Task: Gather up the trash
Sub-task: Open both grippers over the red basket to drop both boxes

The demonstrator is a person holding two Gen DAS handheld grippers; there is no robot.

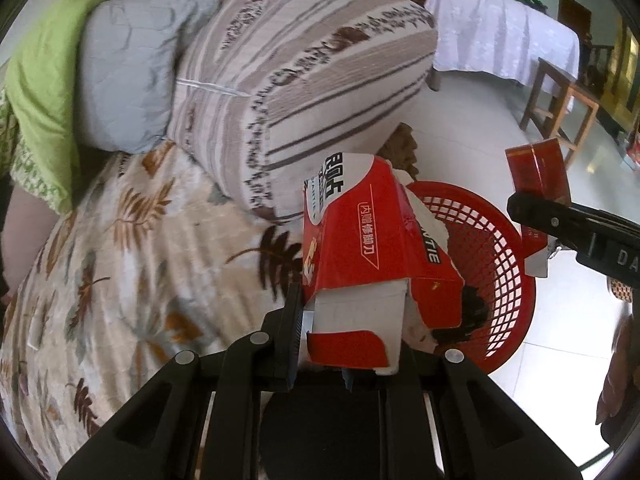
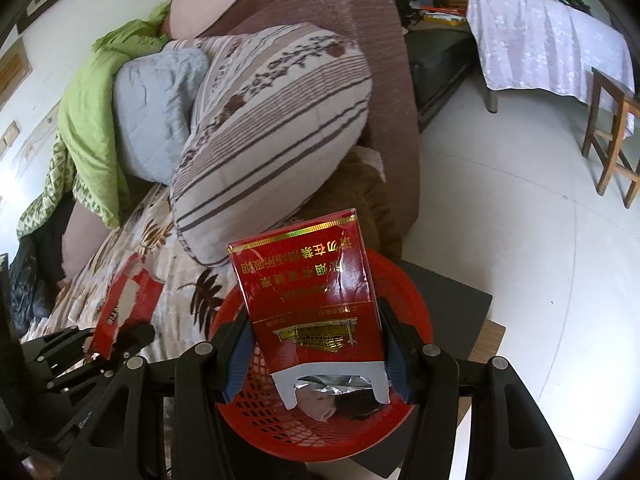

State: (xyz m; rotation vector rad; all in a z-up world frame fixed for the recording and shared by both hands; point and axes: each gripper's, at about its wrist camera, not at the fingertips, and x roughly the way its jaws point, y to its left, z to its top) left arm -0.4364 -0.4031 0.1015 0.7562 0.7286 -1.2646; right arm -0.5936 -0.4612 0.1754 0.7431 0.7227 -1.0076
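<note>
Although the red mesh basket (image 2: 320, 436) is the clearest landmark, much of it is hidden: in the right wrist view a glossy red cigarette pack (image 2: 310, 292) with gold lettering covers its middle, and the dark and pale scraps inside it are too blurred to name. The right gripper (image 2: 318, 364) has its fingers (image 2: 396, 354) spread about halfway, clamping the pack by its sides directly above the basket; the pack's torn white bottom shows crumpled foil. Just left of the basket, partly over its rim, the left gripper (image 1: 320, 360) pinches a flap of a crushed red-and-white cardboard box (image 1: 368, 236) between fingers pressed almost together; the far finger is hidden behind the box. Left of the basket spreads a leaf-printed bedspread (image 1: 120, 260), soft and quilted. Beyond the basket lies a striped pillow (image 2: 276, 136), plump and rounded, with a pale blue cushion (image 2: 156, 112) behind it.
</note>
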